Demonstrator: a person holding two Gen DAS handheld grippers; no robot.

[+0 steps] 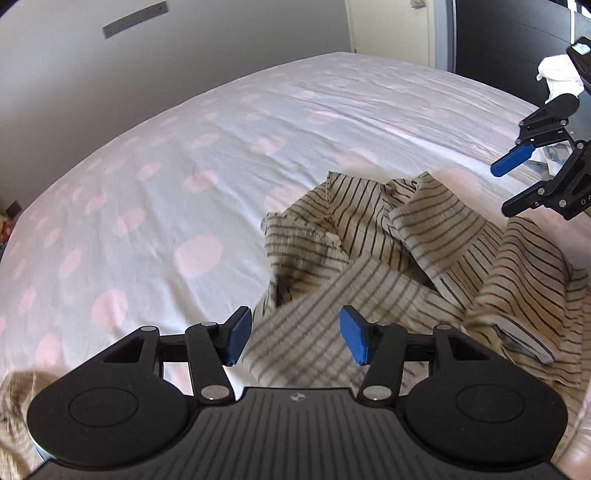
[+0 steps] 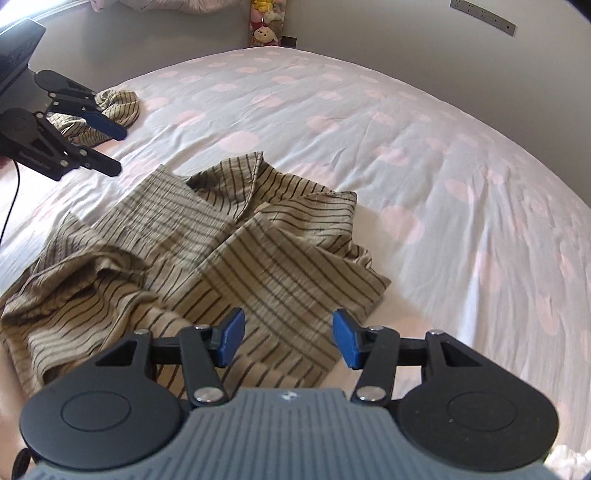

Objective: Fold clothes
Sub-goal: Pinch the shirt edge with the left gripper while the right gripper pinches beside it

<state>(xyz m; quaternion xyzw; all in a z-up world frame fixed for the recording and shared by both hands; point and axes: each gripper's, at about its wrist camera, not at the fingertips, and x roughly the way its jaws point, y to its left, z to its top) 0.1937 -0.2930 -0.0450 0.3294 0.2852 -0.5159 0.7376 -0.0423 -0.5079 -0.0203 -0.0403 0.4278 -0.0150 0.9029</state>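
Note:
A beige shirt with dark stripes [image 1: 406, 251] [image 2: 207, 251] lies crumpled and partly folded over itself on the bed. My left gripper [image 1: 295, 338] hovers open over its near edge, and the cloth passes below the blue pads [image 1: 236, 338] without being pinched. My right gripper [image 2: 290, 338] is open above the shirt's other side, with fabric under its pads [image 2: 347, 339] and nothing gripped. Each gripper also shows in the other's view, open and empty: the right gripper [image 1: 502, 190] and the left gripper [image 2: 118, 150].
The bed sheet [image 1: 147, 184] [image 2: 406, 147] is pale with pink dots and runs to grey walls. A second striped bundle [image 2: 118, 103] lies behind the left gripper. Stuffed toys [image 2: 264, 22] stand at the far corner. White cloth [image 1: 557, 77] rests by a dark cabinet [image 1: 509, 37].

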